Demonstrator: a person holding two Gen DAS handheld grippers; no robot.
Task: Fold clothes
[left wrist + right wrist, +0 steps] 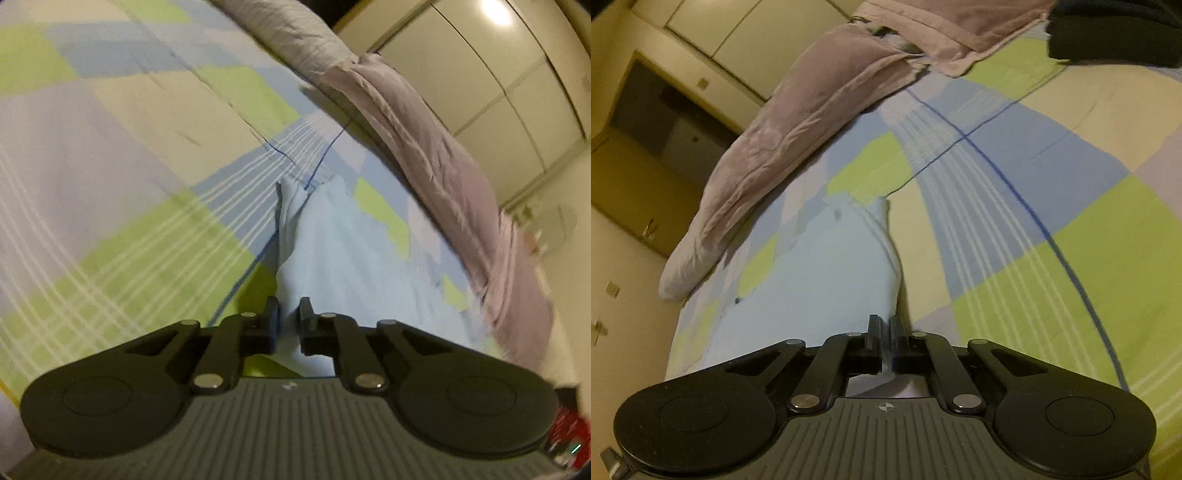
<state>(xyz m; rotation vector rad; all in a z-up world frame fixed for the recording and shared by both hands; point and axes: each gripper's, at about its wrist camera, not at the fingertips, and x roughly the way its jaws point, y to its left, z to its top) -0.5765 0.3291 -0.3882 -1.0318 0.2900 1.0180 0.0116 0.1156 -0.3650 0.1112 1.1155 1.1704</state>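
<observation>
A light blue garment point(332, 240) lies stretched over the checked bed sheet point(129, 147) and runs from its far corner back to my left gripper point(289, 319). The cloth fills the narrow gap between that gripper's black fingers, which are shut on it. In the right wrist view the same light blue garment point(831, 266) spreads to the left over the sheet point(1034, 184). Its near edge is pinched between the closed pads of my right gripper point(885, 332). The garment's folded far end stands up slightly in both views.
A mauve quilt point(424, 147) point(794, 122) lies bunched along the bed's far edge. A dark folded item point(1115, 33) sits on the bed at the top right. Cream wardrobe doors point(498, 74) stand beyond the bed, and a dark doorway point(657, 122) opens at the left.
</observation>
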